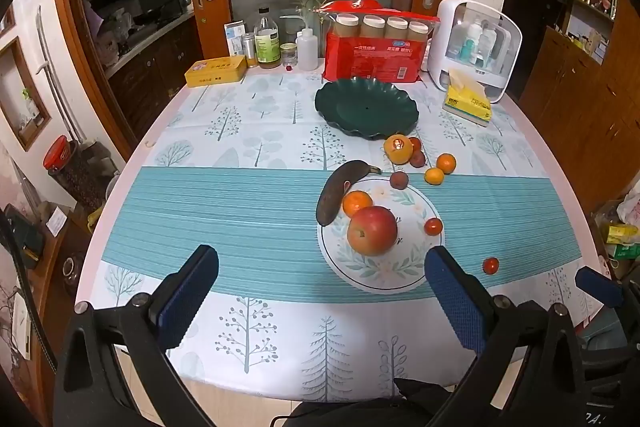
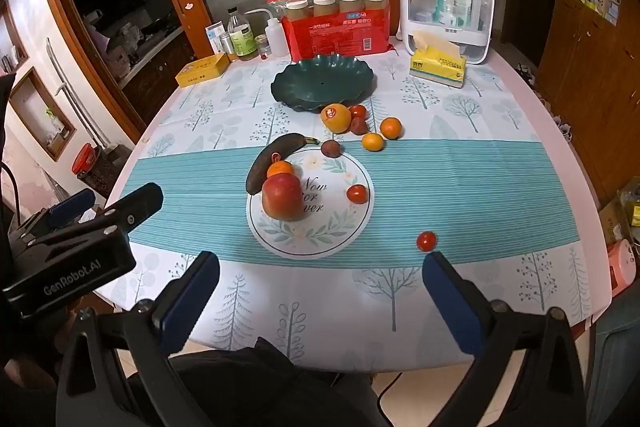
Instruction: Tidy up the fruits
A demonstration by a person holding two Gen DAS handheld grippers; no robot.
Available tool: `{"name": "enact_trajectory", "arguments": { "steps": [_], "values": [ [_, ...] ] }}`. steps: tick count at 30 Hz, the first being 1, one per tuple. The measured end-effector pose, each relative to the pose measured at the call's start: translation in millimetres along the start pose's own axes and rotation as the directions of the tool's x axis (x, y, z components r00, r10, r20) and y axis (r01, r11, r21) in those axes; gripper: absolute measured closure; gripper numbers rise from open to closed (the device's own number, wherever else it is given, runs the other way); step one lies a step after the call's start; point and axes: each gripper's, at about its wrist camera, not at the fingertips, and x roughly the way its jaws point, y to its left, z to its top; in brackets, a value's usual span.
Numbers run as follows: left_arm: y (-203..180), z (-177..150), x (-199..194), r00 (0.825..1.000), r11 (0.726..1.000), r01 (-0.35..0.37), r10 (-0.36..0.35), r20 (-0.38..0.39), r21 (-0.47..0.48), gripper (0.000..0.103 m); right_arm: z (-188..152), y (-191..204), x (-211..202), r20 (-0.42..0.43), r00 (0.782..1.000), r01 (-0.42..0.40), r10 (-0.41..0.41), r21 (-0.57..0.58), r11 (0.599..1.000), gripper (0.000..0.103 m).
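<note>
Both grippers hang over the near edge of the counter, which is covered by a tree-print cloth with a teal striped band. The left gripper has its jaws spread wide and holds nothing; the right gripper is the same, jaws wide apart and empty.

One white floral plate lies on the teal band near the counter's middle. On it sit one red apple, one mandarin touching the apple's far side, and one cherry tomato near the plate's right rim. One dark, overripe banana lies across the plate's left rim, touching the mandarin.

A second cherry tomato lies alone on the cloth toward the near right edge, off the plate. One dark reddish fruit sits just beyond the plate's far rim.

Farther back, one empty green scalloped dish stands toward the far edge. Just in front of it cluster one large stickered orange, two small red fruits and two small mandarins.
</note>
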Motion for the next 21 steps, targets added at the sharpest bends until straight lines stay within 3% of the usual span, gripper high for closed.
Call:
{"name": "enact_trajectory", "arguments": {
  "steps": [21],
  "values": [
    [7.1, -2.4, -4.2, 1.0, 0.999, 0.031, -0.031, -0.007, 0.012, 0.001, -5.1, 8.4, 1.2, -0.008, 1.0, 0.019, -0.019, 0.022, 1.0, 0.001]
  ]
}}
